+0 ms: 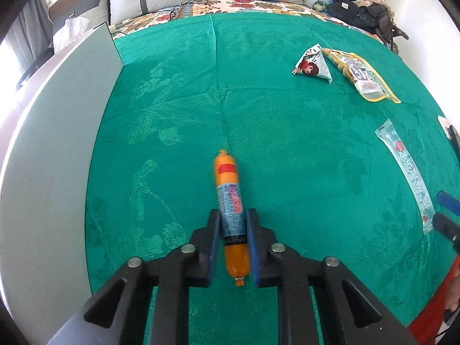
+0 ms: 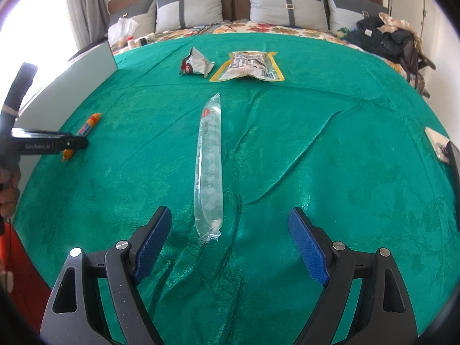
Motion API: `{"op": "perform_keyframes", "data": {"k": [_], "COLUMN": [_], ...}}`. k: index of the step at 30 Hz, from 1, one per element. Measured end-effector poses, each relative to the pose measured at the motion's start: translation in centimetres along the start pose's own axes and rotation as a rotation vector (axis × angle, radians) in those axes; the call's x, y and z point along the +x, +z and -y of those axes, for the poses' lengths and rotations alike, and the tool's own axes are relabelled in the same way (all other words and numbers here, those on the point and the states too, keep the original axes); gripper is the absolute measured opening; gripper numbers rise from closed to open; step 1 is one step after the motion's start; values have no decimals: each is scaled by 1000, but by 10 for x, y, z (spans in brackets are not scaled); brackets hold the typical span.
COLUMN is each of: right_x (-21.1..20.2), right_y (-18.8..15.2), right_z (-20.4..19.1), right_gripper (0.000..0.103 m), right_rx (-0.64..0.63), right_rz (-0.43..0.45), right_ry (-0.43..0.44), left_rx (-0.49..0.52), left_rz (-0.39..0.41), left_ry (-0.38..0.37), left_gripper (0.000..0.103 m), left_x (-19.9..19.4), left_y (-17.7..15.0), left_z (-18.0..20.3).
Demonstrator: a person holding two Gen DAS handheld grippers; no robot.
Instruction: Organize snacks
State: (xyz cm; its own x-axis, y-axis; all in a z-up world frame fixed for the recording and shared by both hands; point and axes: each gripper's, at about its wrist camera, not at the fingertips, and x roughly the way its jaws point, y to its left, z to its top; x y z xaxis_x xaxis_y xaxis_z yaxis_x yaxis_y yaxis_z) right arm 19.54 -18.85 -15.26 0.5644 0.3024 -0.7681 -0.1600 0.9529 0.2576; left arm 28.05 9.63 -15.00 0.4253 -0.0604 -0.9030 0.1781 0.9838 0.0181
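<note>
Surface: green patterned cloth [image 2: 316, 149] spread over a bed, with a pale grey flat board [image 1: 57, 149] standing along its left edge.
Left gripper [image 1: 233, 230]: clenched on the orange plastic-cased sausage stick with a printed label [image 1: 230, 201]; the blue pads press its labelled middle, both ends projecting.
Sausage position: at the left of the cloth, near the board; whether it is lifted clear of the cloth cannot be told.
Right gripper [image 2: 230, 244]: released, jaws spread wide either side of the near end of the long clear plastic tube packet [image 2: 209, 166], not touching it.
Remaining snacks: small white triangular pouch with a red-haired figure [image 2: 195, 64] and yellow-edged transparent bag [image 2: 248, 66], side by side at the far end.
Step in hand: judged as the first pick-up, sausage secured.
Next move: probably carrying the sausage to a gathering spot, which is not evident; the right jaws must lower and close across the tube.
</note>
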Motion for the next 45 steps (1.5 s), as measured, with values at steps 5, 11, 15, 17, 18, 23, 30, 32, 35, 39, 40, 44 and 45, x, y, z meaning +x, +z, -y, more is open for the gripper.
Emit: {"op": "perform_keyframes", "data": {"k": [5, 11, 15, 17, 18, 23, 30, 32, 35, 39, 40, 44, 45], "right_x": [1, 50, 53, 45, 40, -2, -37, -38, -30, -11, -4, 17, 16], "right_y": [47, 59, 55, 55, 56, 72, 108, 110, 105, 86, 82, 59, 55], "right_z": [14, -21, -28, -22, -18, -31, -178, -229, -298, -368, -380, -397, -392], "right_gripper": [83, 44, 20, 20, 20, 20, 20, 20, 20, 20, 20, 26, 27], "right_rx": [103, -69, -113, -50, -16, 118, -27, -89, -187, -286, -301, -313, -302], "right_rz": [-73, -278, -281, -275, -264, -183, -124, -130, -152, -185, -194, -230, -229], "right_ry": [44, 10, -28, 10, 35, 231, 507, 571, 623, 643, 647, 648, 648], "left_rx": [-30, -134, -175, -196, -210, -293, -405, -460, -524, -574, -581, -631, -644], "left_rz": [49, 107, 149, 177, 194, 275, 365, 358, 340, 303, 293, 259, 262], "left_ry": [-43, -134, -181, -206, -220, -291, -173, -126, -52, 26, 38, 82, 81], "left_gripper": [15, 15, 15, 15, 15, 15, 15, 15, 15, 15, 15, 38, 44], "left_x": [-12, -48, -77, -93, -102, -147, -191, -194, -195, -187, -183, -169, -168], "left_y": [-11, -34, -52, -59, -63, -75, -91, -102, -119, -143, -148, -164, -168], "left_z": [3, -11, -22, -30, -35, -68, -153, -186, -229, -266, -272, -282, -282]}}
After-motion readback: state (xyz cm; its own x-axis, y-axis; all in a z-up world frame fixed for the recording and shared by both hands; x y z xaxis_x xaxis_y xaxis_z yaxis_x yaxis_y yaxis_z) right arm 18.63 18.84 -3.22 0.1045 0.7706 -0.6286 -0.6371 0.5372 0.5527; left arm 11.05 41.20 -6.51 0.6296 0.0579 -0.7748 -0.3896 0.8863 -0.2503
